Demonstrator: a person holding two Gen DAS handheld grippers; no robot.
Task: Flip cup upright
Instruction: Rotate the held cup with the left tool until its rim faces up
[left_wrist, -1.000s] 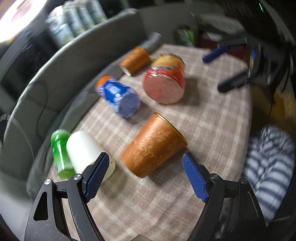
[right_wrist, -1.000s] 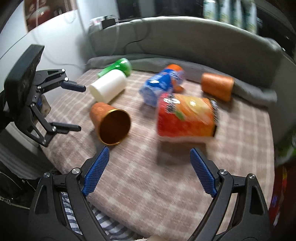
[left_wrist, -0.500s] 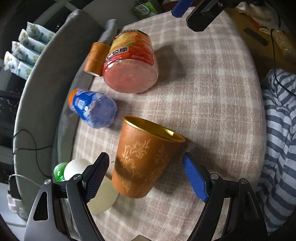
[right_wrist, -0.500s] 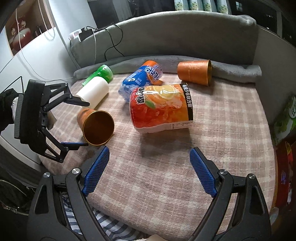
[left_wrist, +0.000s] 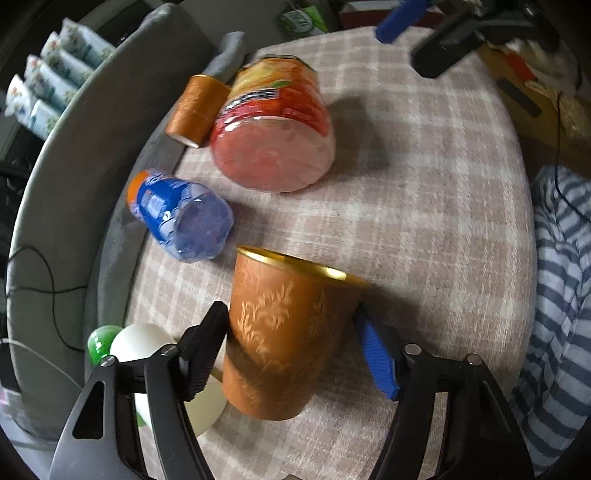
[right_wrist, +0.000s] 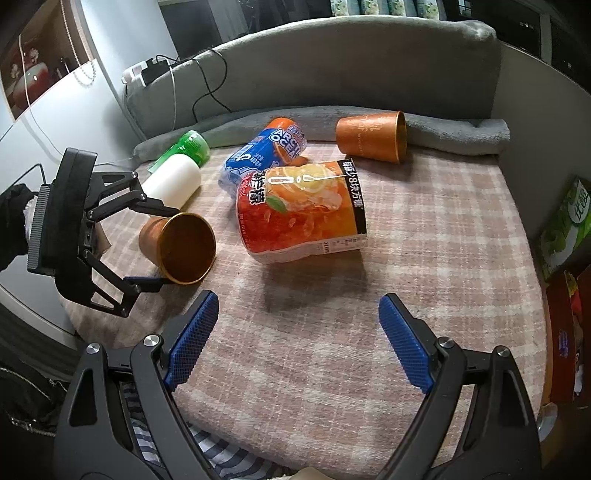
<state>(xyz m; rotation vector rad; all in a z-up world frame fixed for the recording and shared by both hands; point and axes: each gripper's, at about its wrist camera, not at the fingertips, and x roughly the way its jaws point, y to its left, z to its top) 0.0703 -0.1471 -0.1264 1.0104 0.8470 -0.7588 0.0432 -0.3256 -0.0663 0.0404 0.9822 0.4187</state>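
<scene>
My left gripper (left_wrist: 293, 349) brackets the copper cup (left_wrist: 284, 332) lying on the plaid surface (left_wrist: 424, 206), contact unclear; my right gripper (right_wrist: 297, 339) hangs open. Off-center pinching could roll it away.

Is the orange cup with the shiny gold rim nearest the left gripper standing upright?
No, in the right wrist view the orange cup with the gold rim lies on its side on the checked cloth, its open mouth facing sideways.

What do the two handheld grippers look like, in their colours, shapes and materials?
Both the left gripper and the right gripper have black angular frames with triangular cut-outs and silver screws. Their fingers carry blue textured pads. A black-gloved hand holds the left gripper.
</scene>
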